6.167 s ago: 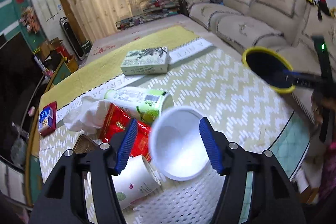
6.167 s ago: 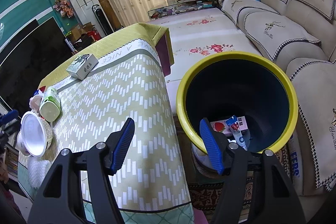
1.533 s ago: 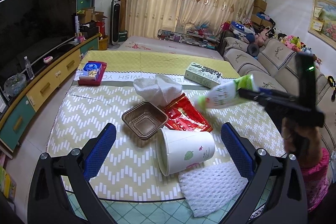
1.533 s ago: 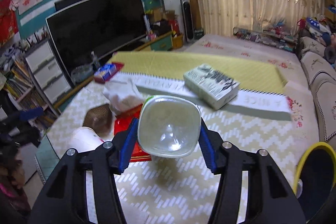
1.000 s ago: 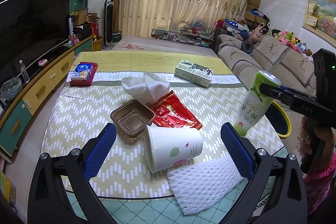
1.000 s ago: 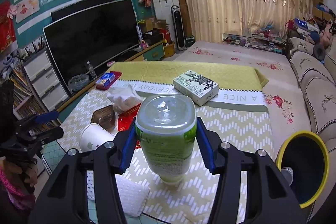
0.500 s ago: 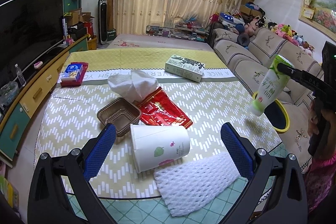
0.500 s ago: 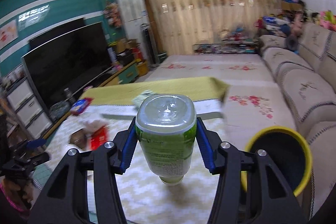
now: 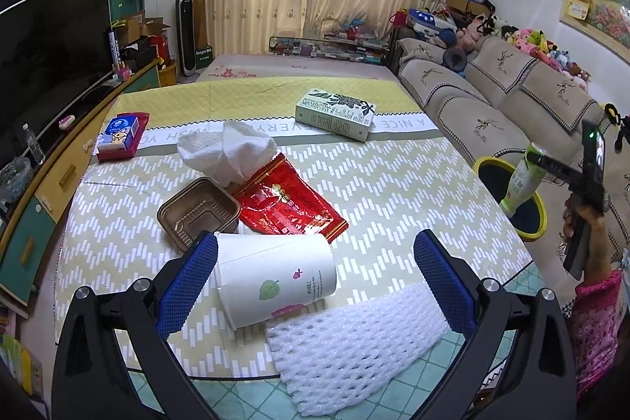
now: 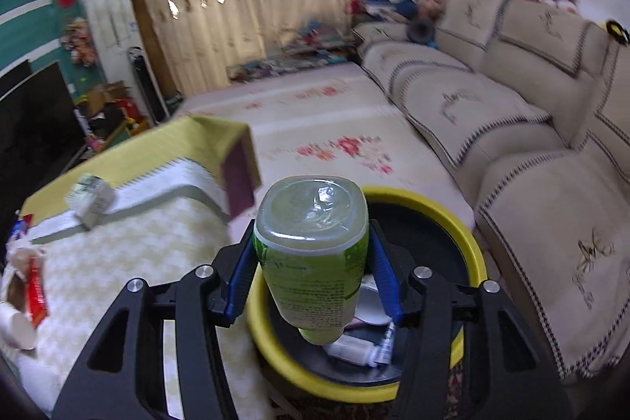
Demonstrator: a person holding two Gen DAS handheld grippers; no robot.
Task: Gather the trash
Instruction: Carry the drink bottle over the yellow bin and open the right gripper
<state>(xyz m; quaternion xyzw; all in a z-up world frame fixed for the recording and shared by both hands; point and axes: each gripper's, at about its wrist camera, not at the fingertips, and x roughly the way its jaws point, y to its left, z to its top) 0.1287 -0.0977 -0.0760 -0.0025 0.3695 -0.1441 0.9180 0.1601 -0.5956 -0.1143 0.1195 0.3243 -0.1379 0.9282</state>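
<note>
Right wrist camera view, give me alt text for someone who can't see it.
The right gripper has its blue jaws shut on a green-labelled plastic bottle, held neck-down over a yellow-rimmed black trash bin that already contains some litter. Left is a table with a zigzag-patterned cloth; right, a beige sofa.

The left wrist view sits low at the near edge of the surface (image 9: pixel 393 176), facing across it toward the curtains at 12 o'clock, with the paper cup (image 9: pixel 275 278) close under the lens. At its 3 o'clock it catches the yellow-rimmed bin (image 9: pixel 512 199). The right wrist view hangs close above that same bin (image 10: pixel 468 243), tilted down into it, with the surface (image 10: pixel 138 243) at 9 o'clock. Both views share the bin, the surface and the sofa (image 9: pixel 492 97).
</note>
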